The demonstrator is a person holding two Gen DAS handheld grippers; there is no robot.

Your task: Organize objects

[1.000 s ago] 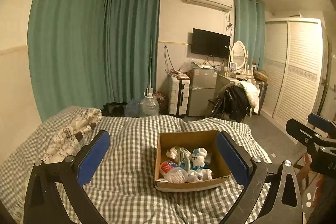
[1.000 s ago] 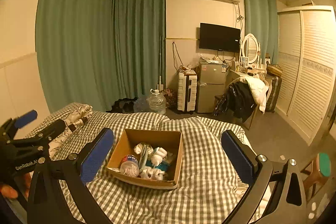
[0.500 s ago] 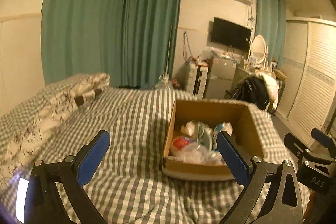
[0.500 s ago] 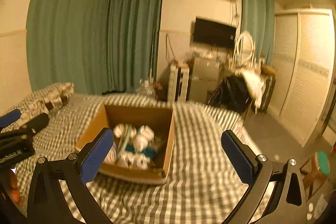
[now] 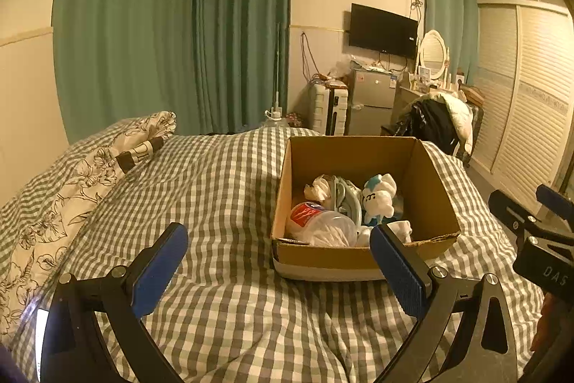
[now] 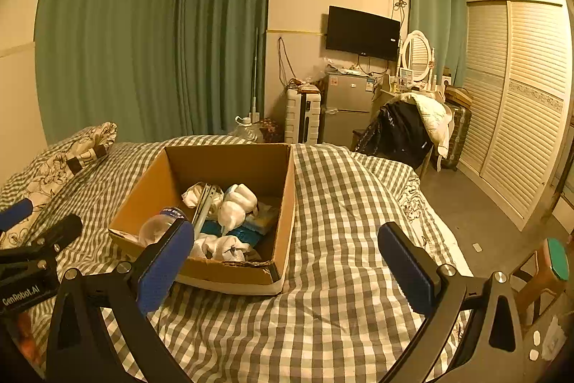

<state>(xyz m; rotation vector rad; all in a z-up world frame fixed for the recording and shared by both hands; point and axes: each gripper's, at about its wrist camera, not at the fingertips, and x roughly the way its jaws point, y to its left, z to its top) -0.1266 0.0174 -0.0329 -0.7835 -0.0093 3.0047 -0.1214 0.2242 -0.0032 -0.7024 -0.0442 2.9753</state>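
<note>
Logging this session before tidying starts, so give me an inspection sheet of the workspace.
Surface: checked bedspread, rumpled.
Job's things: open cardboard box on the bed, holding a plastic bottle, white plush toy, crumpled white cloths.
Clutter: floral pillow at bed's left.
Grippers: left gripper and right gripper both open, empty, above the bed.
Cables: wires hanging on the wall by the TV.
Surroundings: curtains, fridge, suitcase, wardrobe, clothes-draped chair.

A brown cardboard box (image 5: 362, 253) is seen on a grey-and-white checked bed cover (image 5: 229, 189). Blue pads are carried by black fingers (image 5: 159, 270). Teal curtains (image 6: 158, 31) are hung behind a floral cream pillow (image 5: 82, 167).
</note>
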